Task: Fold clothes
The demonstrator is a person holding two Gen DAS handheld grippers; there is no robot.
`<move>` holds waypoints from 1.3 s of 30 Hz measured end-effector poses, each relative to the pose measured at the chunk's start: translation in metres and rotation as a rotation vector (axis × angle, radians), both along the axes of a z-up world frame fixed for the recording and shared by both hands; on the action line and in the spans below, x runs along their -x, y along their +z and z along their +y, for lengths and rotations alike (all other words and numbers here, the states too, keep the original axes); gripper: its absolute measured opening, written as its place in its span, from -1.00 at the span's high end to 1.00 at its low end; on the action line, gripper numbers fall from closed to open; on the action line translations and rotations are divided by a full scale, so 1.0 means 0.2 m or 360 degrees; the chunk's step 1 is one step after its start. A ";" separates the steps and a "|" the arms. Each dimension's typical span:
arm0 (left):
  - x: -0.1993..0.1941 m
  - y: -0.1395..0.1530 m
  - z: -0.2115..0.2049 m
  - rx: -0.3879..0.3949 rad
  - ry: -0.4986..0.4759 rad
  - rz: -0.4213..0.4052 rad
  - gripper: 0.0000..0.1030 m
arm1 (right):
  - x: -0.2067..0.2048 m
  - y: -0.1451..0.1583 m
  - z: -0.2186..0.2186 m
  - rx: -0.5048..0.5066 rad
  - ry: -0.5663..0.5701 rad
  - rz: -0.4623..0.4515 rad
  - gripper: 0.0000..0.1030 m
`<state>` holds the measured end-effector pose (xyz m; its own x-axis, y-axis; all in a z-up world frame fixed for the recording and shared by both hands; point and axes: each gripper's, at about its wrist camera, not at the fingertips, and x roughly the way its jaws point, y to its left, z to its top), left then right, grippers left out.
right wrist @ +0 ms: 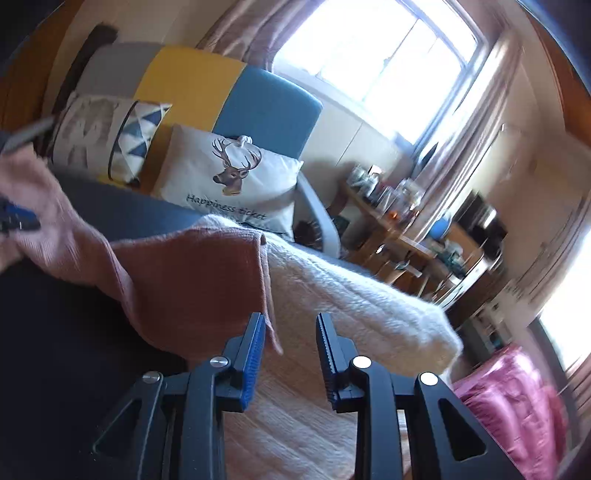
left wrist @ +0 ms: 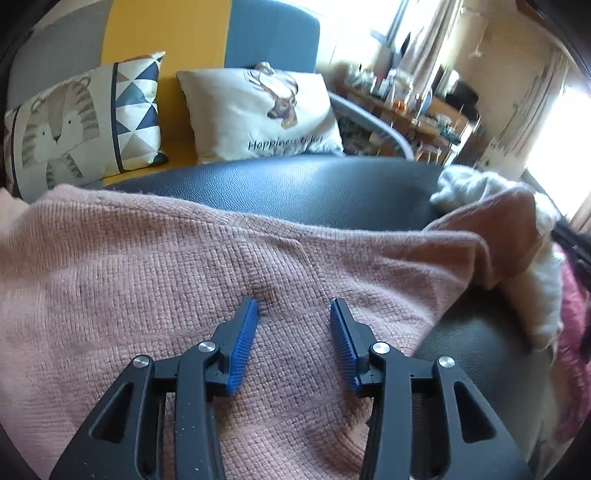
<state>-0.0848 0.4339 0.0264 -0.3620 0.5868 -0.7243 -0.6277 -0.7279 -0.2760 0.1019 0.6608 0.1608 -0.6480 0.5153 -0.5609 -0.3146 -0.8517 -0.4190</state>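
The left gripper (left wrist: 294, 308) is hovering with its blue pads (left wrist: 242, 350) parted to a moderate gap, nothing between them, the pink knit sweater (left wrist: 147, 266) lying flat just beneath. Over on the right gripper (right wrist: 290, 323), the jaws are standing a little narrower, also gripping nothing; a folded edge of the sweater's darker sleeve (right wrist: 192, 280) is hanging just beside the left pad, and a fluffy white garment (right wrist: 354, 295) is stretching away to the far right behind it.

The step in hand looks like setting up the next fold. To do it well, each gripper should be pinching a clean edge or corner rather than the middle of the knit, taking only one layer, and both should be lifting together so the loose weave is not stretching or bunching.

The sweater is spreading across a dark leather surface (left wrist: 314, 184), its sleeve trailing off to the right. Beyond it, a deer cushion (left wrist: 266, 110) and a patterned cushion (left wrist: 81, 122) are leaning on a grey, yellow and blue sofa (left wrist: 273, 33). A cluttered wooden shelf (right wrist: 406, 229) and a bright window (right wrist: 376, 55) are filling the far right.
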 end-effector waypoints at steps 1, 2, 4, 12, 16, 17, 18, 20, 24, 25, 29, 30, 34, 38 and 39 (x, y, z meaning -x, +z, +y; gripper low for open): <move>0.00 -0.01 -0.01 -0.0016 0.0002 -0.0004 0.14 | 0.01 0.01 0.02 0.0067 0.0003 -0.0004 0.47; 0.00 -0.01 -0.02 -0.0031 0.0002 -0.0006 0.14 | 0.01 0.01 0.05 0.0130 0.0005 -0.0015 0.47; -0.01 -0.02 -0.03 -0.0046 0.0004 -0.0003 0.14 | 0.03 0.01 0.09 0.0192 0.0005 -0.0035 0.47; -0.02 -0.02 0.01 0.0005 0.0006 0.0055 0.14 | 0.14 -0.06 0.16 0.0283 0.0009 -0.0160 0.47; -0.03 -0.01 0.02 0.0053 0.0016 0.0091 0.19 | 0.25 -0.17 0.18 0.0472 -0.0034 -0.0384 0.57; -0.03 -0.01 0.02 0.0059 0.0028 0.0095 0.35 | 0.26 -0.19 0.17 0.0477 -0.0061 -0.0425 0.72; -0.02 -0.02 0.01 0.0054 0.0055 0.0087 0.43 | 0.26 -0.20 0.17 0.0505 -0.0080 -0.0438 0.85; 0.01 -0.02 -0.03 0.0013 0.0096 0.0048 0.68 | 0.21 -0.17 0.15 0.0625 -0.0085 -0.0385 0.87; 0.03 -0.03 -0.07 -0.0037 0.0137 0.0001 0.87 | 0.09 -0.10 0.06 0.0869 0.0012 -0.0313 0.88; 0.03 -0.03 -0.06 -0.0035 0.0137 0.0004 0.87 | 0.05 -0.08 0.03 0.0943 0.0040 -0.0303 0.88; 0.03 -0.03 -0.06 -0.0036 0.0135 0.0006 0.88 | -0.06 -0.01 -0.11 0.1367 0.0174 -0.0186 0.89; 0.03 -0.03 -0.06 -0.0035 0.0134 0.0007 0.88 | -0.09 0.02 -0.16 0.1502 0.0234 -0.0138 0.89; 0.03 -0.03 -0.07 -0.0037 0.0132 0.0003 0.87 | -0.17 0.10 -0.29 0.2134 0.0513 0.0189 0.89; 0.02 -0.03 -0.06 -0.0021 0.0131 0.0016 0.87 | -0.22 0.15 -0.25 0.2425 0.0574 0.0681 0.89; 0.02 -0.03 -0.06 -0.0023 0.0131 0.0015 0.87 | -0.23 0.14 -0.20 0.2390 0.0473 0.0776 0.89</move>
